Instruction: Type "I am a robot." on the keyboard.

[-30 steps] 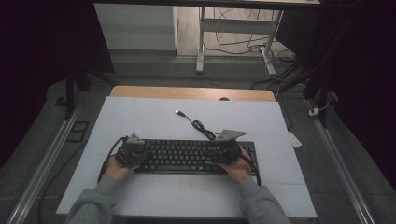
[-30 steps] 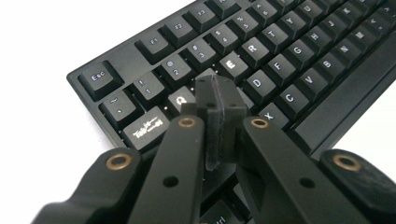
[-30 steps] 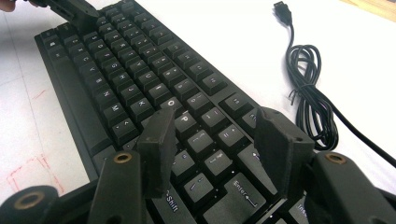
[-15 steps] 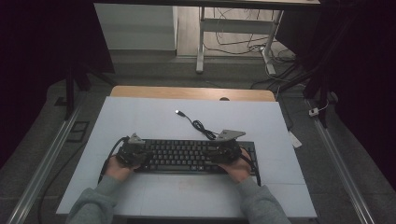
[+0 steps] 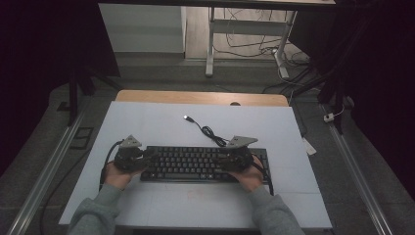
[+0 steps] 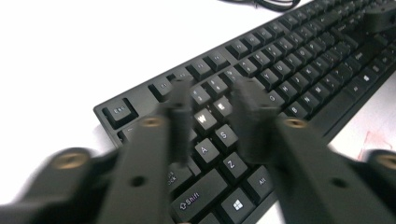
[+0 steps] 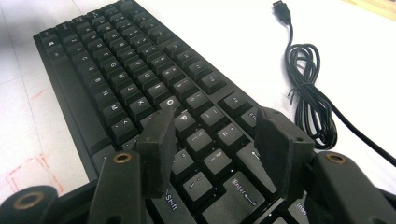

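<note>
A black keyboard lies flat near the table's front edge, and its loose black cable ends in a USB plug behind it. My left gripper hovers over the keyboard's left end. In the left gripper view its blurred jaws stand apart above the W and E keys. They have just been opening, with nothing held between them. My right gripper sits over the keyboard's right part, open above the keys near P and Enter. The coiled cable lies to the right of that gripper.
The keyboard rests on a white table mat with a wooden strip along the far edge. Metal rails run down both sides of the table. A desk frame and floor cables stand beyond it.
</note>
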The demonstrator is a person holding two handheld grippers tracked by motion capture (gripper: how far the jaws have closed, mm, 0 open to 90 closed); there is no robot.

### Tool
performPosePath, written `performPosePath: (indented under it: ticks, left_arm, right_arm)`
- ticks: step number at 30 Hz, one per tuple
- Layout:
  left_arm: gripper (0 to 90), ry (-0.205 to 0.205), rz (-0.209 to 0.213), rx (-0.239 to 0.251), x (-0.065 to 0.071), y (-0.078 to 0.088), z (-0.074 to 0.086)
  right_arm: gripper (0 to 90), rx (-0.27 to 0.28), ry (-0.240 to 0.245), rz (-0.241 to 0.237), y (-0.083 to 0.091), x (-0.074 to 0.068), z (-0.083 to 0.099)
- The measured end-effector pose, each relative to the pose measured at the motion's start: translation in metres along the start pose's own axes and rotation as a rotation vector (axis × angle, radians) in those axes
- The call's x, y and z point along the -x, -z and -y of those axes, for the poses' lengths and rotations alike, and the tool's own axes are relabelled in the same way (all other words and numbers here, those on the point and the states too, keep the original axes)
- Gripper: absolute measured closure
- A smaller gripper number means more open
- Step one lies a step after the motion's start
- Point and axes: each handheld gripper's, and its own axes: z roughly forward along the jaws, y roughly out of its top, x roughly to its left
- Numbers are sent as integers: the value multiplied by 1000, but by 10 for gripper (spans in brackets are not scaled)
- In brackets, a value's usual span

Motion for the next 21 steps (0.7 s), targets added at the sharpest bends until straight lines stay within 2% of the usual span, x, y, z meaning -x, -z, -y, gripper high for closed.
performPosePath:
  ticks: [1,2,4,9,21]
  left_arm:
    - [605,7,-6,6,0,1,0]
    - [543,11,-5,10,0,1,0]
    - [514,21,-3,18,-2,2,0]
    - [403,45,-7,8,-5,1,0]
    - [341,35,-4,-17,-3,-2,0]
  right_arm:
    - [488,0,0,0,0,0,0]
    - [488,0,-1,0,0,0,0]
    - [489,2,-3,-2,0,0,0]
    - [488,8,-12,-2,1,2,1]
    - [485,18,-21,-8,3,1,-1]
